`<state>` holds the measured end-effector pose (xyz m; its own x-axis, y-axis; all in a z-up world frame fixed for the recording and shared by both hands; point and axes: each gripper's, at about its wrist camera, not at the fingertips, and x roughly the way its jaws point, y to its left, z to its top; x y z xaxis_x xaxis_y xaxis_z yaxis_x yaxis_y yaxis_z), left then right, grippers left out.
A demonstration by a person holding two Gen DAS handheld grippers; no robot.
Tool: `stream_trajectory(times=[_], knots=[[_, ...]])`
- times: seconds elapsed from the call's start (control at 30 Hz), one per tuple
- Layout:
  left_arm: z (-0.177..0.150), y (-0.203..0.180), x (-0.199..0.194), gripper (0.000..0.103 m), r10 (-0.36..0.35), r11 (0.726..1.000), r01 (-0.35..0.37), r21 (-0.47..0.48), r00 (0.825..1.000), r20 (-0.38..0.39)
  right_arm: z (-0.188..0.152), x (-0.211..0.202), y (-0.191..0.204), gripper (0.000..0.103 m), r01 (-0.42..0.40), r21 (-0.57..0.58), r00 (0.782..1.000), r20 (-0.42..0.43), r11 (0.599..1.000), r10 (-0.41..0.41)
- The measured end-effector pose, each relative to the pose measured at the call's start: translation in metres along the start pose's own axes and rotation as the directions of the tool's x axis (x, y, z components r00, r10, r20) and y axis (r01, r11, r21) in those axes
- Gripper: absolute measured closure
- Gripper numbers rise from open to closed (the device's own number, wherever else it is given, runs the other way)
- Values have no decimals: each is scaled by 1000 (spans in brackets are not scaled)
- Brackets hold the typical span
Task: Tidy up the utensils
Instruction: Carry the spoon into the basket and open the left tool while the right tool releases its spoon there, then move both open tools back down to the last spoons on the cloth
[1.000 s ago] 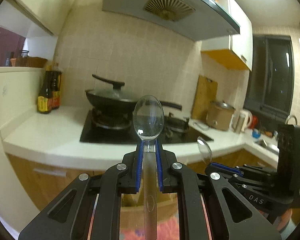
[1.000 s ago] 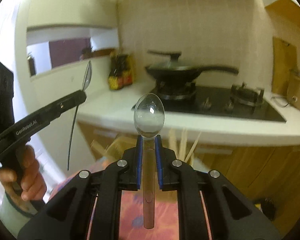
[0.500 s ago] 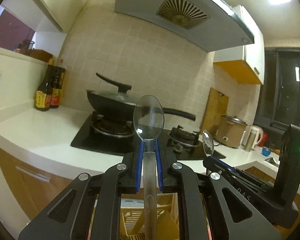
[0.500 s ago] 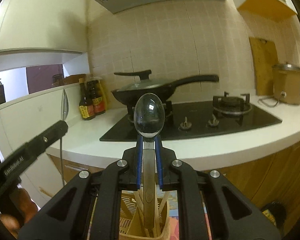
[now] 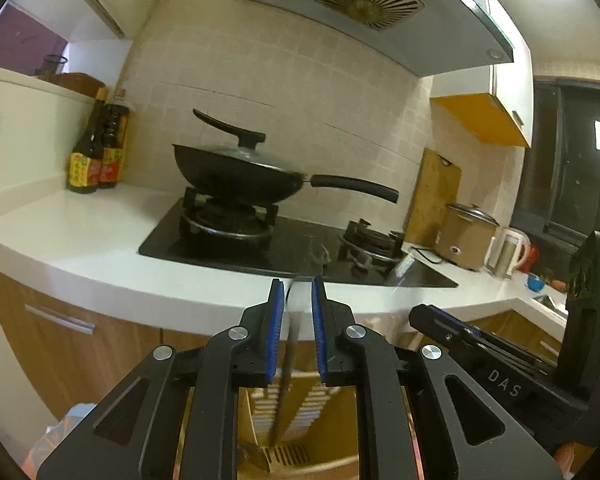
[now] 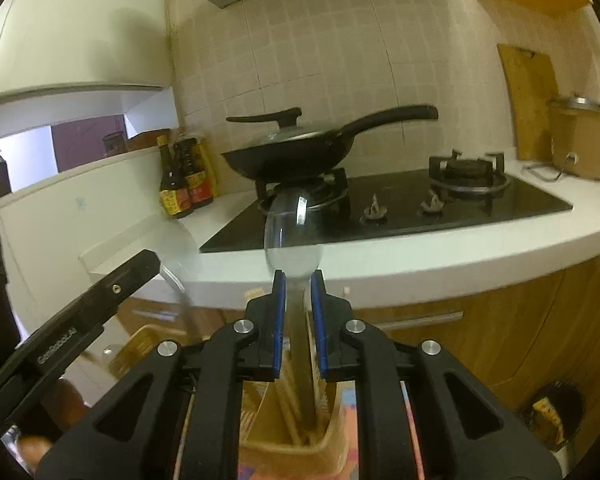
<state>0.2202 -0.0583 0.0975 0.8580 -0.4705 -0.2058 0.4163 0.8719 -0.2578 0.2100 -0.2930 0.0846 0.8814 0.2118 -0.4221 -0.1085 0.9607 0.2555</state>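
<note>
My left gripper [image 5: 296, 285] hangs over a yellow slatted utensil holder [image 5: 340, 420]. Its blue pads stand a narrow gap apart. A clear plastic spoon [image 5: 283, 376] shows only as a blurred strip slipping down between them towards the holder, and the pads do not seem to press on it. My right gripper [image 6: 298, 276] is shut on the handle of a second clear spoon [image 6: 294, 228], bowl upright above the fingertips, handle reaching down into the holder [image 6: 332, 436] among wooden chopsticks [image 6: 290, 404]. Each gripper shows in the other's view: the right gripper [image 5: 416, 312], the left gripper [image 6: 150, 262].
A white counter [image 5: 80, 240] runs ahead with a black hob [image 5: 300, 248] and a lidded wok [image 5: 240, 172]. Sauce bottles [image 5: 96, 156] stand at its left. A cutting board [image 6: 532, 100] and a pot [image 6: 576, 136] are at the right. Wooden cabinets [image 6: 500, 340] lie below.
Both grippers have sunk and come over the holder. The left spoon's bowl, upright above the fingertips before, has dropped out of sight. The right spoon's handle now reaches into the holder.
</note>
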Motion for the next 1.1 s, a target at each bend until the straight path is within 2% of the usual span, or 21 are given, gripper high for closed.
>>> stream_trajectory(times=[0.1, 0.17, 0.3, 0.4, 0.43, 0.5, 0.57, 0.67, 0.8, 0.87, 0.97, 1.1], knots=[[1, 1, -9, 78, -20, 1000, 20, -3, 1000, -22, -5, -12, -3, 92, -21, 19, 999, -32, 1000, 22], [2, 2, -16, 78, -31, 999, 31, -11, 999, -36, -8, -21, -5, 92, -32, 33, 998, -44, 999, 33], [0, 3, -39, 64, -52, 999, 51, -20, 997, -61, -15, -46, -8, 90, -54, 57, 996, -70, 997, 58], [-4, 2, -63, 60, -69, 997, 67, -27, 995, -74, -22, -64, -9, 80, -66, 69, 992, -102, 995, 73], [-6, 2, -70, 56, -76, 997, 74, -34, 994, -82, -26, -72, -10, 73, -73, 78, 990, -119, 994, 82], [-11, 4, -81, 48, -78, 996, 71, -58, 990, -117, -33, -82, -12, 71, -90, 87, 984, -146, 992, 103], [-22, 10, -93, 44, -94, 992, 76, -103, 980, -175, -42, -97, -14, 71, -118, 109, 978, -160, 987, 135], [-49, 18, -110, 43, -91, 990, 59, -131, 962, -259, -59, -117, -14, 70, -114, 108, 972, -195, 988, 133], [-82, 23, -130, 43, -24, 994, -12, -107, 943, -331, -82, -130, -13, 68, -107, 104, 956, -263, 989, 131], [-92, 24, -136, 43, -37, 993, -6, -119, 936, -350, -94, -135, -13, 62, -93, 107, 949, -291, 990, 120], [-106, 23, -145, 43, -48, 992, -1, -126, 920, -389, -109, -142, -10, 62, -79, 95, 942, -320, 992, 105], [-124, 9, -151, 45, -26, 998, -1, -59, 889, -456, -133, -142, 0, 62, -29, 42, 910, -413, 999, 44]])
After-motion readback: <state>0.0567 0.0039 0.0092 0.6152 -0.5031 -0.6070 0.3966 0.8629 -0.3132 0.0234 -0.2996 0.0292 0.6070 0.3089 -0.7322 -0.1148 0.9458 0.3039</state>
